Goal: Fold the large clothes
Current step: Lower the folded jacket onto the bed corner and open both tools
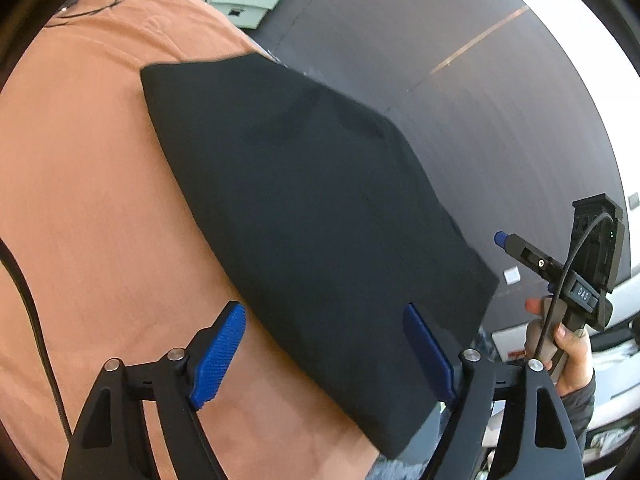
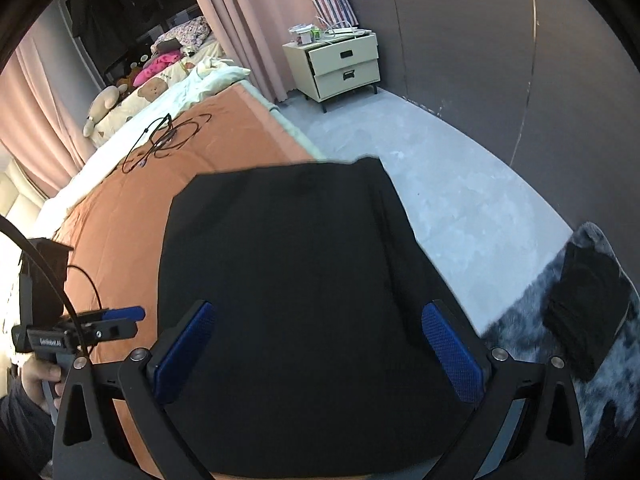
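A folded black garment [image 1: 312, 216] lies flat on the orange bedspread [image 1: 92, 184], along the bed's edge; it also shows in the right wrist view [image 2: 288, 280]. My left gripper [image 1: 324, 356] is open, its blue pads [image 1: 218, 354] spread over the garment's near end, holding nothing. My right gripper [image 2: 320, 356] is open, its blue pads [image 2: 452, 356] wide apart over the garment's near edge, holding nothing. The right gripper also shows in the left wrist view [image 1: 500, 238], held off the bed's side. The left gripper shows in the right wrist view [image 2: 136, 314], at the left.
A black cable [image 2: 164, 140] lies coiled on the bedspread farther up. Pillows and soft toys [image 2: 132, 96] sit at the bed's head. A cream nightstand [image 2: 340, 68] stands on the grey floor. A grey fluffy rug [image 2: 560, 360] with a dark folded item [image 2: 588, 312] lies beside the bed.
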Tool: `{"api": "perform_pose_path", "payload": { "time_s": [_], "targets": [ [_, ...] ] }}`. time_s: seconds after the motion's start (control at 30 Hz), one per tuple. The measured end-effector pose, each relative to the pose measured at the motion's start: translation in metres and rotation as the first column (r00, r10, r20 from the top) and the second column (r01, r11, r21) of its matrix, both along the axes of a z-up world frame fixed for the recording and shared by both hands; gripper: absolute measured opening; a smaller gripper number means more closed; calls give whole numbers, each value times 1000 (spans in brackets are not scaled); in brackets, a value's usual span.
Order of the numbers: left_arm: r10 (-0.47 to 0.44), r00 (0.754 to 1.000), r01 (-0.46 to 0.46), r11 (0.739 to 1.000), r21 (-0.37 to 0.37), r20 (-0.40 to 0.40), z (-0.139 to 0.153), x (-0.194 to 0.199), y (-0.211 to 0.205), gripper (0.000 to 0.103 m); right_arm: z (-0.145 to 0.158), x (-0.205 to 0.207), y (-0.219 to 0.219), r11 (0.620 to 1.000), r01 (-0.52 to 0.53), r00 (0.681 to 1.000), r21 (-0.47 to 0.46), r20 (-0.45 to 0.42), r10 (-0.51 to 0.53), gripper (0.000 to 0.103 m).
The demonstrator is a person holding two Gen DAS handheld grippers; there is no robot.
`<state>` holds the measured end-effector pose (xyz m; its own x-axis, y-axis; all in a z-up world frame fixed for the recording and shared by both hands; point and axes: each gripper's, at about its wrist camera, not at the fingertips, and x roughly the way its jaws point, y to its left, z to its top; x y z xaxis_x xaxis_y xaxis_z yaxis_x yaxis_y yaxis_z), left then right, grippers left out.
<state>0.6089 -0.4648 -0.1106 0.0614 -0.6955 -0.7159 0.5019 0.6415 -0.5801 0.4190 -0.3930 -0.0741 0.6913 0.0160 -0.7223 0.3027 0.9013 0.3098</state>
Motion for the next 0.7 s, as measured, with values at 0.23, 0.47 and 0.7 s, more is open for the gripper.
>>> {"api": "perform_pose_path", "payload": {
  "time_s": [0.23,0.47,0.7],
  "targets": [
    [-96,991,101,994,48,-94,-26,-42,-15,42,-27,-22,-10,999,33,999,-20,-30,-33,78],
    [-125,987,131,990,53,-104,-33,-70,-41,34,-52,-18,-27,995,92,989,-33,-111,-95,63],
    [-133,980,140,989,39,-145,-36,-77,-38,33,-36,-21,-46,983,181,979,-27,-93,-183,62]
  ]
}}
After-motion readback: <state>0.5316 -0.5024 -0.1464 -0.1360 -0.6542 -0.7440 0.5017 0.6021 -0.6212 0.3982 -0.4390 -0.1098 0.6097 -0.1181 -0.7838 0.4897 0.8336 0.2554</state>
